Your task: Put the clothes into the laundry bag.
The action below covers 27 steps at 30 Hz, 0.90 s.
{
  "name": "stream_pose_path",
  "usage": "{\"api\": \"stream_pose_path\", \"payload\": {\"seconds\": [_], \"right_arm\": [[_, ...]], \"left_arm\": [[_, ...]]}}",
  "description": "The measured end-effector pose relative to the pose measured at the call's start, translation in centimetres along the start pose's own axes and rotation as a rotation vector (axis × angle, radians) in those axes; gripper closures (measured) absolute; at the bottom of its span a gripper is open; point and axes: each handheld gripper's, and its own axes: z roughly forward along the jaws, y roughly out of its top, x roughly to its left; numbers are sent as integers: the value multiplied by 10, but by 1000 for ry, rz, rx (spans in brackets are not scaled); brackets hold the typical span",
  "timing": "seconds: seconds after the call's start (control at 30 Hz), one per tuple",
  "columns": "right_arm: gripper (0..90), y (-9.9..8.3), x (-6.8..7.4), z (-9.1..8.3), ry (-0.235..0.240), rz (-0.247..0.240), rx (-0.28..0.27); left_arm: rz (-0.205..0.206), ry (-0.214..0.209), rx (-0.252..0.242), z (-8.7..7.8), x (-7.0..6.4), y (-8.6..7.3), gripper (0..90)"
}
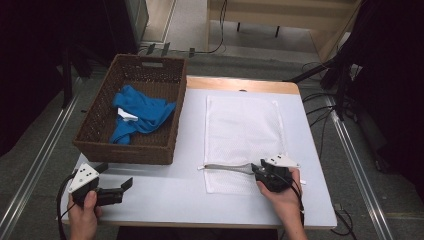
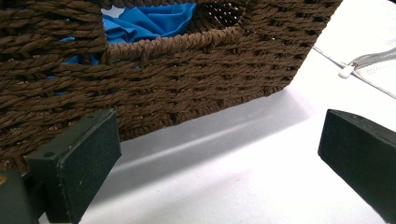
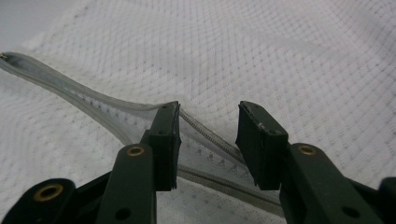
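Two hand-held grippers are at work on the bench, and the job in hand looks like opening a white mesh laundry bag so that the blue garment can go into it. The bag lies flat on the bench just to the right of the brown wicker basket, and its zipper runs across its near end. The right hand-held gripper sits low over that zipper line; in its own view the jaws stand a little apart, straddling the raised zipper tape where the mouth has parted into a narrow gap, and they do not look to be clamped on anything yet. The left hand-held gripper hovers at the near left corner of the bench, jaws wide apart and empty, pointed at the basket's near wall, with the zipper's small pull tab visible beyond the basket's corner. The blue garment is bunched inside the basket, well apart from both grippers. My reading is that the bag is only partly opened and the cloth untouched. The next move probably calls for the right jaws to close on one lip of the opening and lift it, holding the mouth wide, while the left reaches over the basket rim for the garment.
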Motion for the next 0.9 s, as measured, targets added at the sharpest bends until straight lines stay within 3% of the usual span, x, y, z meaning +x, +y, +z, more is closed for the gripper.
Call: {"api": "stream_pose_path", "payload": {"seconds": [0.23, 0.4, 0.47, 0.53, 0.57, 0.63, 0.7, 0.83, 0.9], "right_arm": [[607, -2, 5, 12, -39, -47, 53], [837, 0, 5, 13, -26, -42, 44], [889, 3, 5, 9, -18, -25, -2], [896, 8, 4, 0, -23, -22, -82], [898, 11, 5, -8, -27, -20, -156], [900, 16, 6, -17, -63, -31, -207], [898, 17, 3, -17, -76, -18, -195], [883, 8, -3, -6, -30, 7, -121], [850, 8, -4, -5, -9, 9, -116]], "left_arm": [[-20, -3, 5, 0, 1, -2, 0], [1, 0, 17, 2, -3, -1, 0], [5, 3, 20, 2, -4, -2, 0], [0, 7, 18, 2, -3, -2, 0], [-2, 8, 15, 2, -3, -2, 0], [-7, 10, 15, 2, -2, -2, 0], [-9, 11, 15, 1, -1, -2, 0], [-9, 14, 10, 0, -1, -2, 0], [-9, 17, 9, 0, -1, -2, 0]]}}
